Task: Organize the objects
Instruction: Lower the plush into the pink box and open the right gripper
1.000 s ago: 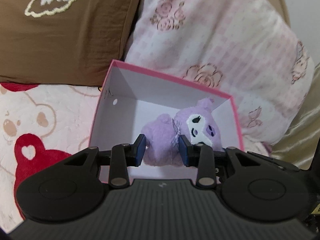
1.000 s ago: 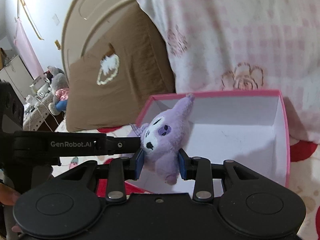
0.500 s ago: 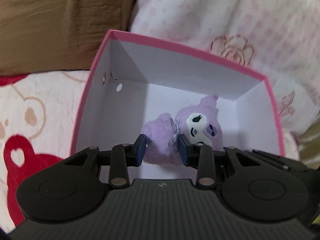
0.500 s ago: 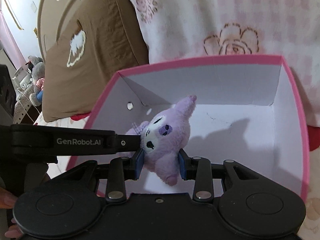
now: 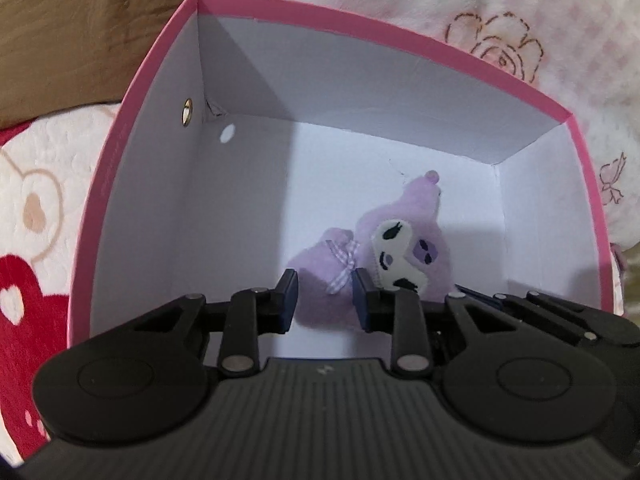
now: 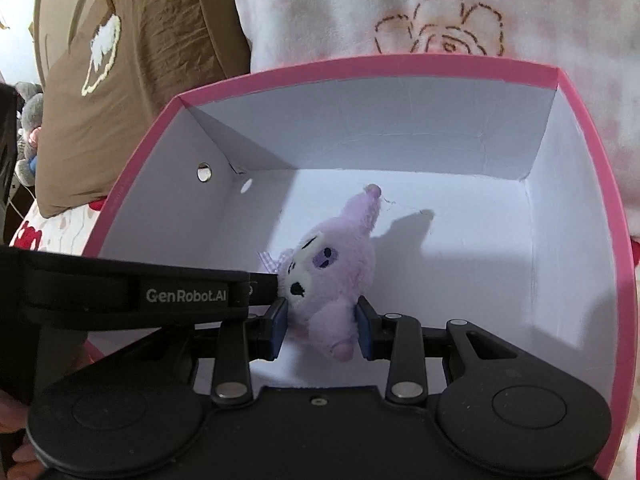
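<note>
Bed: pillows behind, bear-print blanket (image 5: 36, 216) under my pink box (image 5: 400, 28).
Box: white inside, open-topped.
Plush toy (image 6: 332, 276): low inside the box, between both my tools.
Right tool (image 6: 322, 330): clamped on its body.
Left tool (image 5: 322, 300): narrow, just closed further, gripping its bowed end.

Soft indoor light; sharp shadows in box (image 6: 400, 120); edges warped, perhaps blurred.
</note>
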The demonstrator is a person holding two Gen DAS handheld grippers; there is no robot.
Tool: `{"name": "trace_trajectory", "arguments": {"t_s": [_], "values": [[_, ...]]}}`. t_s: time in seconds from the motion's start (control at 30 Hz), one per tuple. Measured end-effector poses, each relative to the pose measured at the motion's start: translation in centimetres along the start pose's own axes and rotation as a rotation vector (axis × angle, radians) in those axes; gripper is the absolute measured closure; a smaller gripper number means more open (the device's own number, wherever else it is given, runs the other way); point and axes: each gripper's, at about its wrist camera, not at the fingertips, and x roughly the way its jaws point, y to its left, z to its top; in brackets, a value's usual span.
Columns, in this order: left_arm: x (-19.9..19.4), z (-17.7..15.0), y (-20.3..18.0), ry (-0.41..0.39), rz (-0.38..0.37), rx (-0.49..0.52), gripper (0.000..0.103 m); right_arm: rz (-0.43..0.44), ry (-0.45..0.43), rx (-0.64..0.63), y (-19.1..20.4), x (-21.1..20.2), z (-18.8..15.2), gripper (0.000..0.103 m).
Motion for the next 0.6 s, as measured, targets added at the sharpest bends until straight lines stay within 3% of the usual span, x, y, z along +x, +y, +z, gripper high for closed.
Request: {"name": "trace_trajectory", "arguments": {"t_s": [0.17, 0.3, 0.37, 0.4, 0.6], "values": [[0.4, -0.4, 0.2, 0.001, -0.010, -0.033, 0.074, -0.009, 0.026, 0.012, -0.6, -0.2, 0.3, 0.060], [0.7, -0.2, -0.4, -0.014, 0.006, -0.021, 0.076, -0.024, -0.005, 0.032, -1.4, -0.7, 0.4, 0.059], [0.8, -0.3, -0.8, -0.008, 0.003, -0.019, 0.077, -0.020, -0.007, 0.041, -1.6, -0.6, 0.3, 0.068], [0.8, -0.2, -1.0, -0.010, 0.004, -0.016, 0.077, -0.017, -0.003, 0.043, -1.5, -0.5, 0.4, 0.080], [1.1, 0.8, -1.8, -0.028, -0.001, 0.017, 0.077, -0.055, -0.011, 0.066, -1.7, 0.1, 0.4, 0.082]]}}
